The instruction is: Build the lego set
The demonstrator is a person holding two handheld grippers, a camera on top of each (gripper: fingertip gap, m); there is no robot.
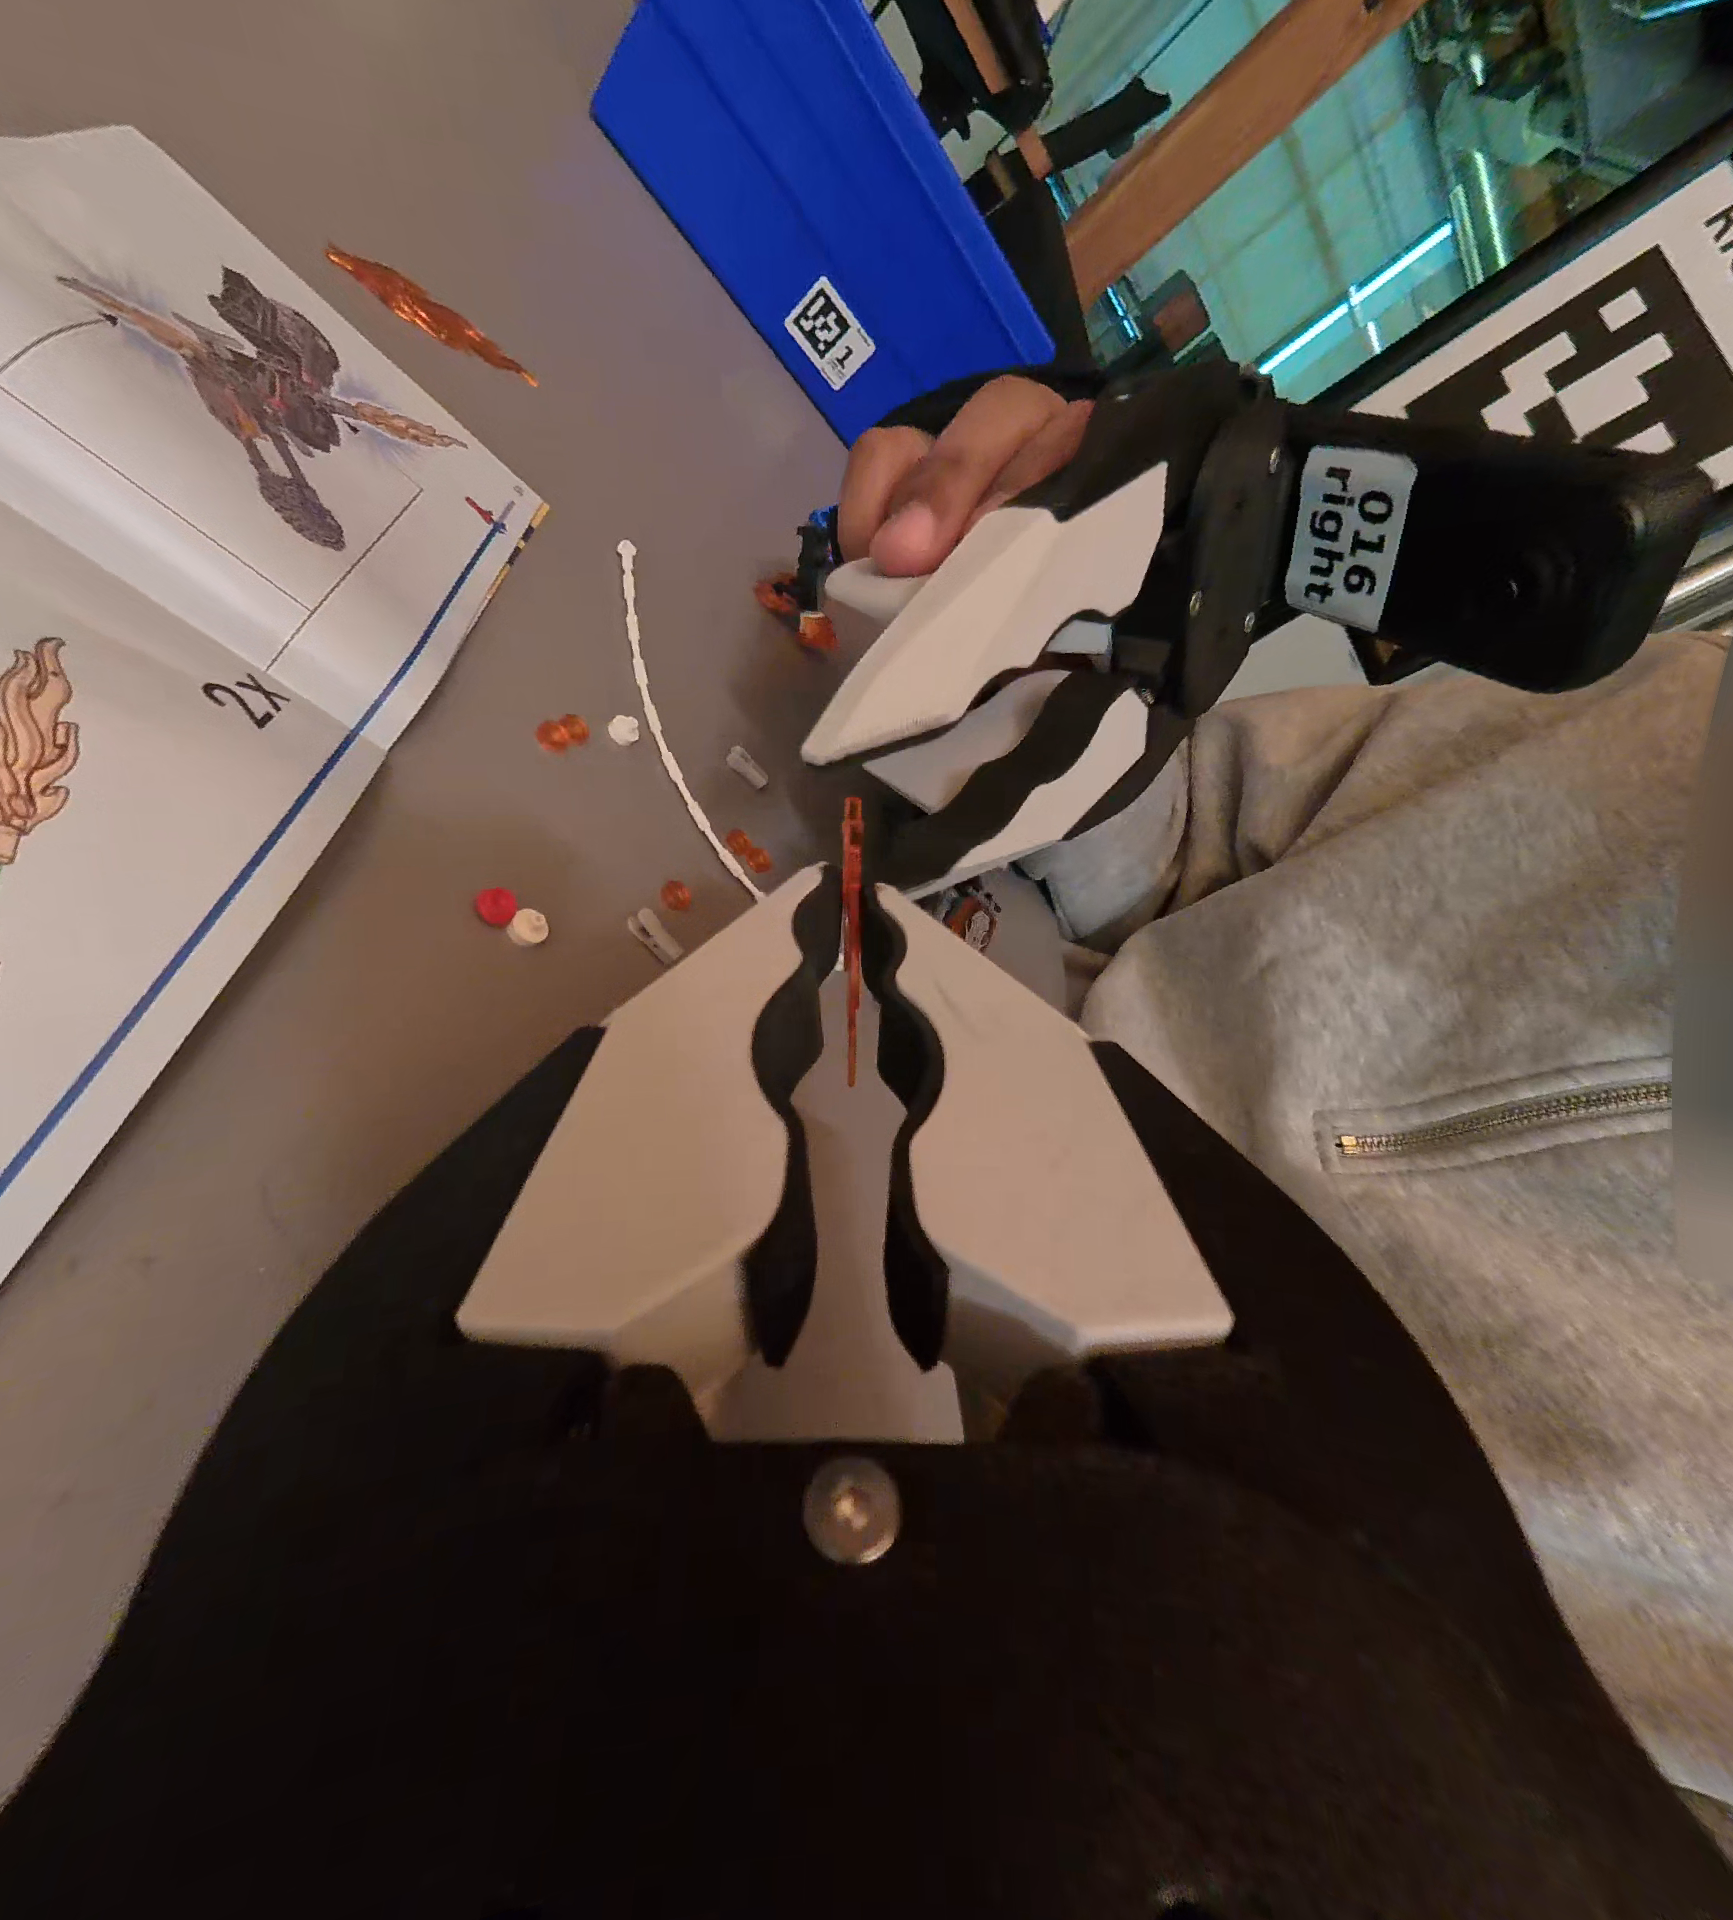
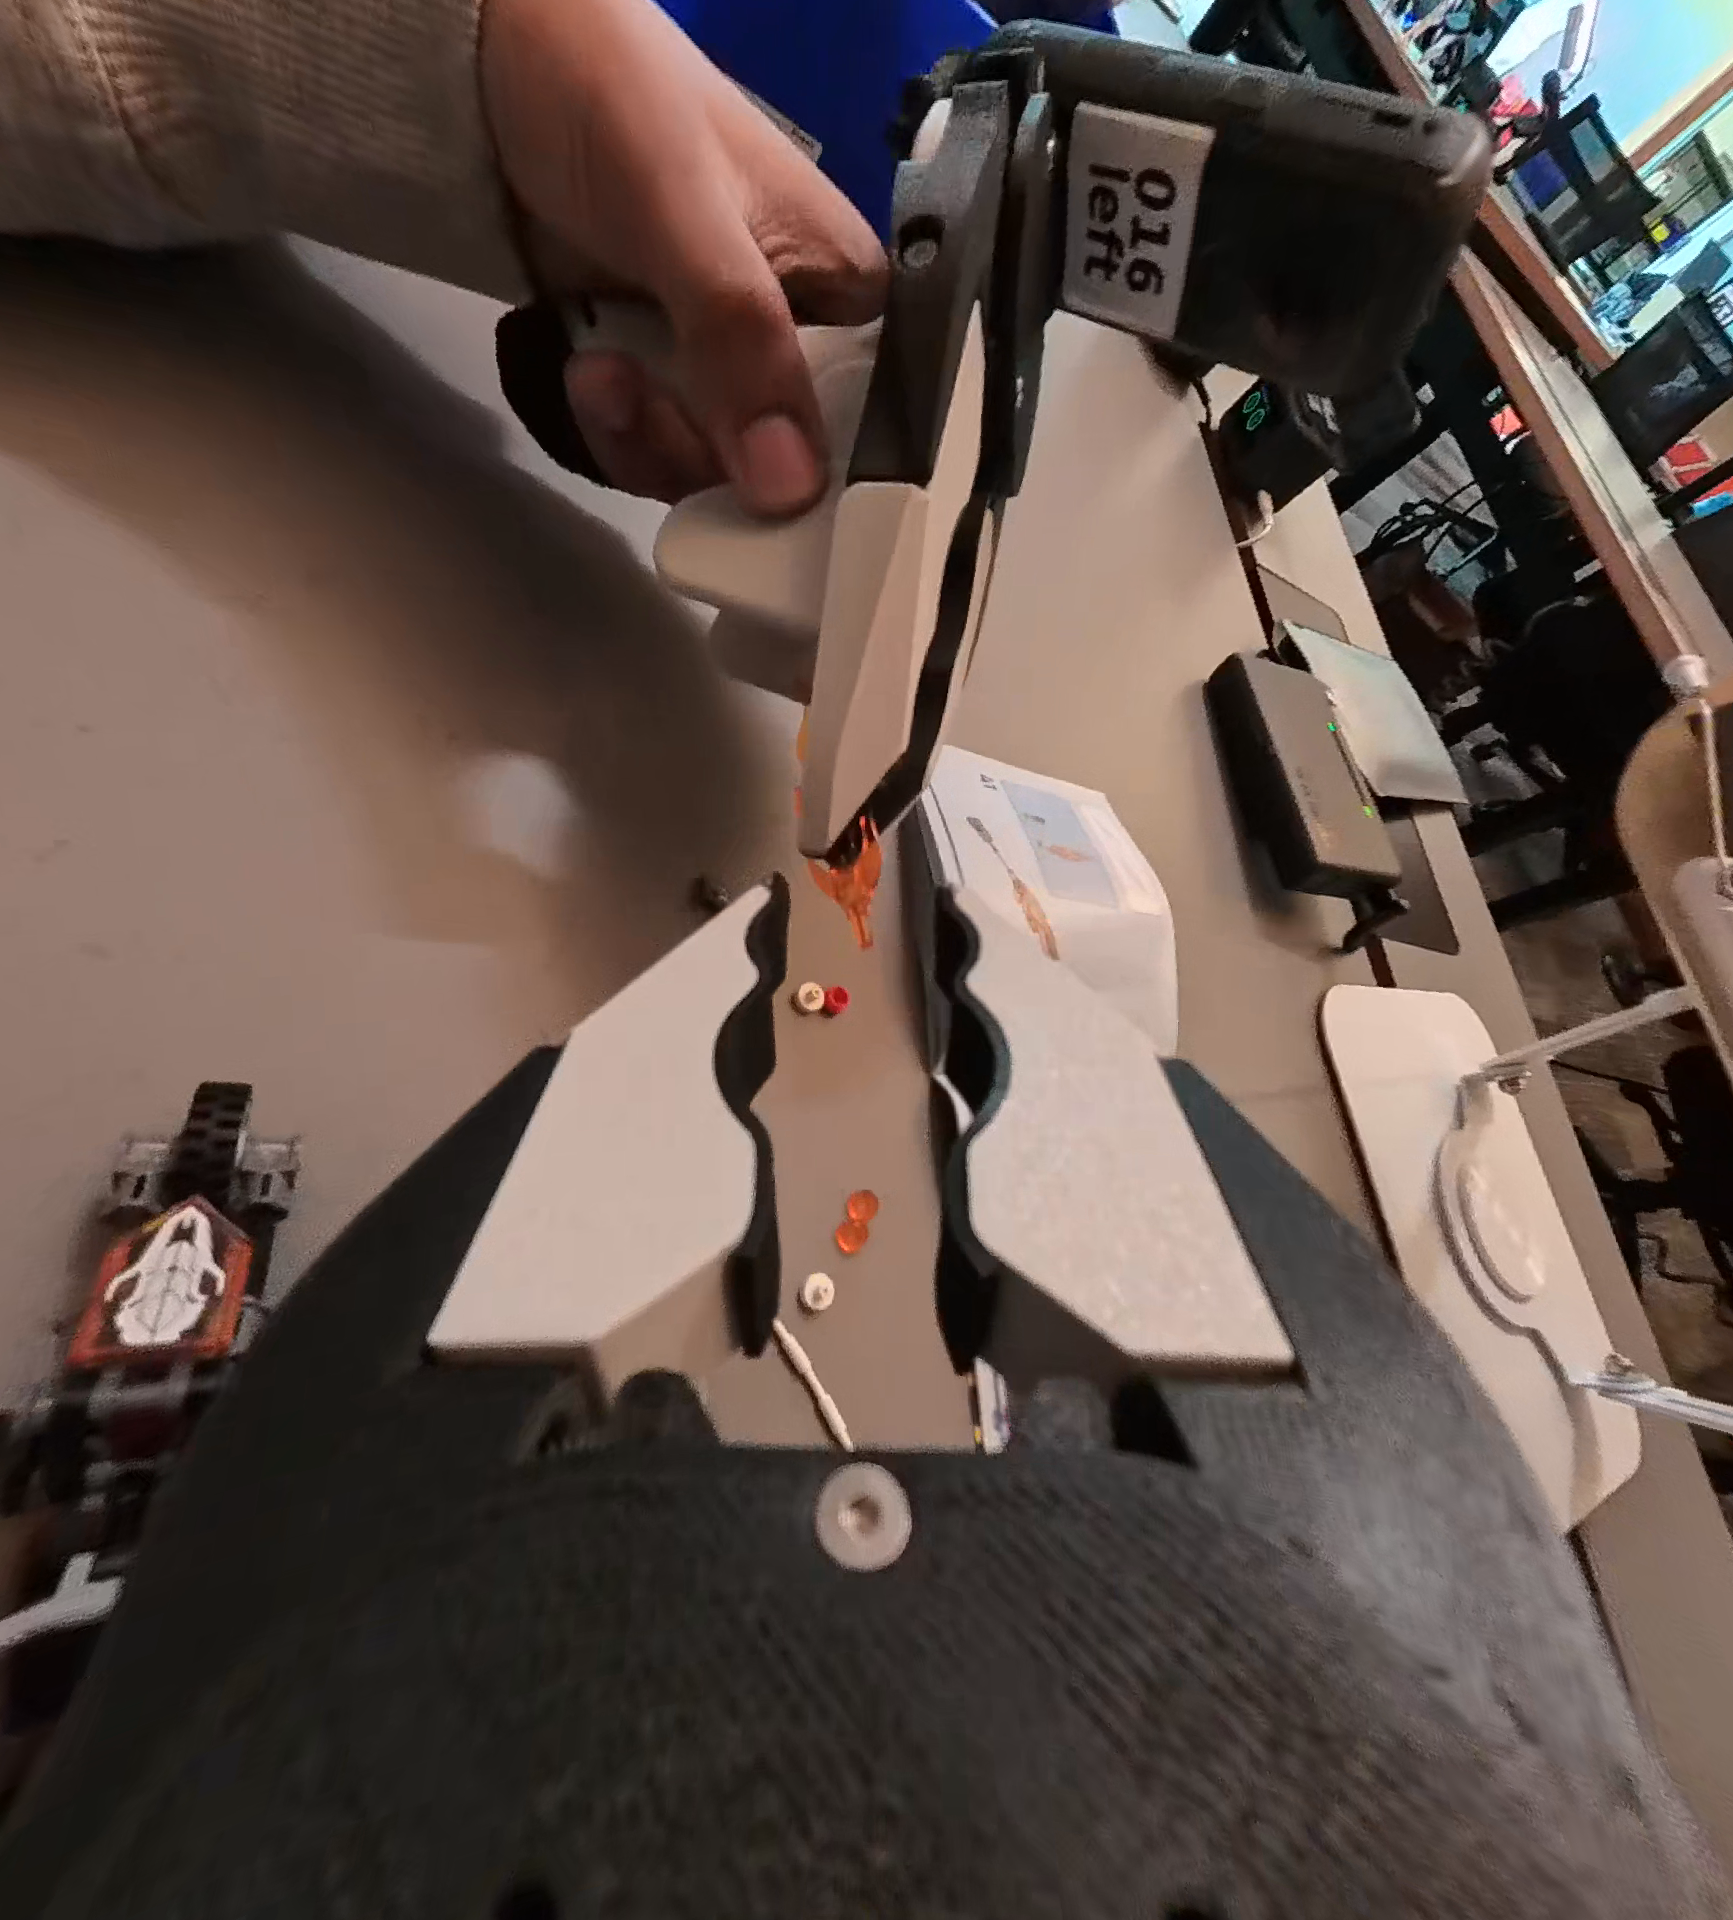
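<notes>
One table [image 1: 488, 104], grey. One blue bin [image 1: 800, 187] at its far edge. One open instruction booklet [image 1: 114, 582], left of my left hand-held gripper [image 1: 849, 904]. One part-built dark model [image 2: 155, 1299], left of my right hand-held gripper [image 2: 857, 935]. Two orange flame pieces: one loose [image 1: 431, 312] beyond the booklet, one [image 1: 851, 935] clenched edge-on in my left hand-held gripper, lifted off the table. My right hand-held gripper is released and empty, its tips just beside that flame. One thin white chain [image 1: 659, 727]. Small studs between: about five orange [image 1: 561, 734], three white [image 1: 623, 729], one red [image 1: 495, 906].
</notes>
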